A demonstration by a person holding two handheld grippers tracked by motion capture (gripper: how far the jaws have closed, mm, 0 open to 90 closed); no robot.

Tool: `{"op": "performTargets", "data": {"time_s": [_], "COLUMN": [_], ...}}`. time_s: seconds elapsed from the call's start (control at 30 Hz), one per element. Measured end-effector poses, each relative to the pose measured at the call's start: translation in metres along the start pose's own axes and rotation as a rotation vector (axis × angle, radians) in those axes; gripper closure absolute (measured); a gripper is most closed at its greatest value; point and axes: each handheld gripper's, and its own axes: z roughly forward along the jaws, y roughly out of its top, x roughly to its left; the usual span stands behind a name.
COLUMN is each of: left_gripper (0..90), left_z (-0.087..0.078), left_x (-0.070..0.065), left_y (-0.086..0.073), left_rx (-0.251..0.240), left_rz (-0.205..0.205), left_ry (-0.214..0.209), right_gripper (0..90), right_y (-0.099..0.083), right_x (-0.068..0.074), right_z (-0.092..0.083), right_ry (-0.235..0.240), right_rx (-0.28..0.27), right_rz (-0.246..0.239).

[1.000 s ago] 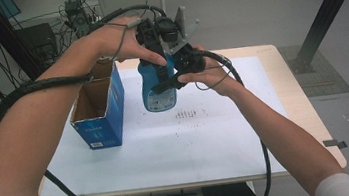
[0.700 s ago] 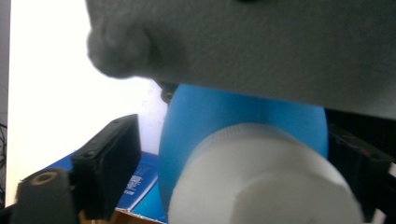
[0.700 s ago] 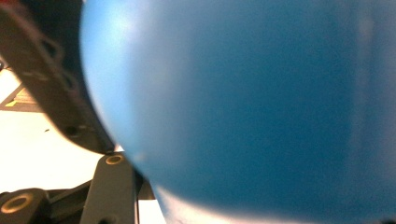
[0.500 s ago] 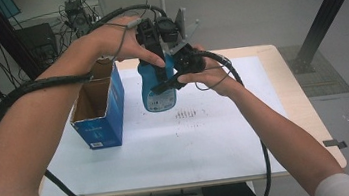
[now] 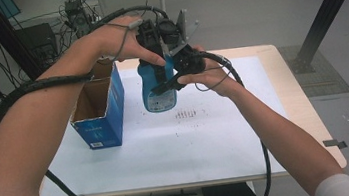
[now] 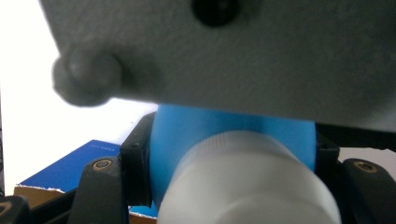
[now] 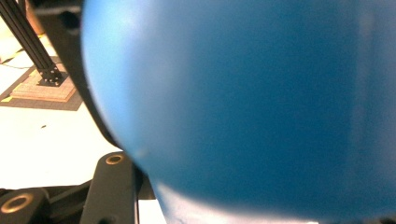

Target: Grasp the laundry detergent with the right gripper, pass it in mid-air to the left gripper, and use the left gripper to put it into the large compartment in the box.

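Note:
A blue bottle [image 5: 158, 91] with a white cap [image 6: 247, 184] hangs in the air over the table's middle, label facing me. My left gripper [image 5: 155, 64] comes down from above and is shut on the bottle's neck; its black fingers [image 6: 135, 168] press both sides of the blue shoulder [image 6: 224, 128]. My right gripper [image 5: 165, 84] reaches in from the right and is shut across the bottle's body. In the right gripper view the blue bottle wall [image 7: 243, 102] is right at the lens, with one black finger [image 7: 112, 184] beside it.
An open blue cardboard box [image 5: 97, 110] stands at the table's left, close to the bottle. A white sheet [image 5: 178, 143] covers the wooden table [image 5: 310, 111]. The right gripper's grey plate [image 6: 224, 51] looms over the left gripper's camera. Cables trail from both grippers.

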Motion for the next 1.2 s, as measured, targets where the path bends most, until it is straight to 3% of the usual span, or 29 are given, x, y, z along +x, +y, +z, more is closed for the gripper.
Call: {"op": "performTargets", "data": {"time_s": [0.1,0.13,0.17,0.2,0.27,0.73,0.83,1.2], "left_gripper": [37.6,37.7,37.7,37.7,37.7,37.7,37.7,37.8], "left_z": [-0.0003,-0.0002,-0.0003,0.0000,0.0004,0.0012,0.0013,0.0022], "left_x": [-0.0002,-0.0002,-0.0002,-0.0006,-0.0007,-0.0012,-0.0012,-0.0010], "left_y": [-0.0002,-0.0003,-0.0003,-0.0007,-0.0009,-0.0012,-0.0014,-0.0026], "left_rx": [0.001,0.000,0.000,-0.004,-0.006,-0.012,-0.011,-0.013], "left_rz": [0.001,0.001,0.001,0.002,0.003,0.001,0.001,-0.004], "left_ry": [0.005,0.006,0.007,0.008,0.008,0.015,0.015,0.010], "right_gripper": [44.2,44.2,44.2,44.2,44.1,44.0,44.0,43.9], "right_y": [-0.0004,0.0004,0.0001,0.0007,0.0004,0.0003,-0.0008,-0.0008], "right_x": [-0.0020,-0.0001,-0.0015,0.0009,-0.0003,0.0005,-0.0031,-0.0025], "right_z": [0.0012,0.0004,0.0008,0.0005,0.0006,0.0004,0.0019,0.0027], "right_ry": [0.001,-0.001,-0.002,0.008,-0.007,-0.003,0.000,0.008], "right_rx": [-0.013,-0.003,-0.007,-0.006,0.000,0.005,-0.009,-0.003], "right_rz": [-0.029,-0.002,-0.018,0.011,-0.006,0.005,-0.034,-0.020]}}
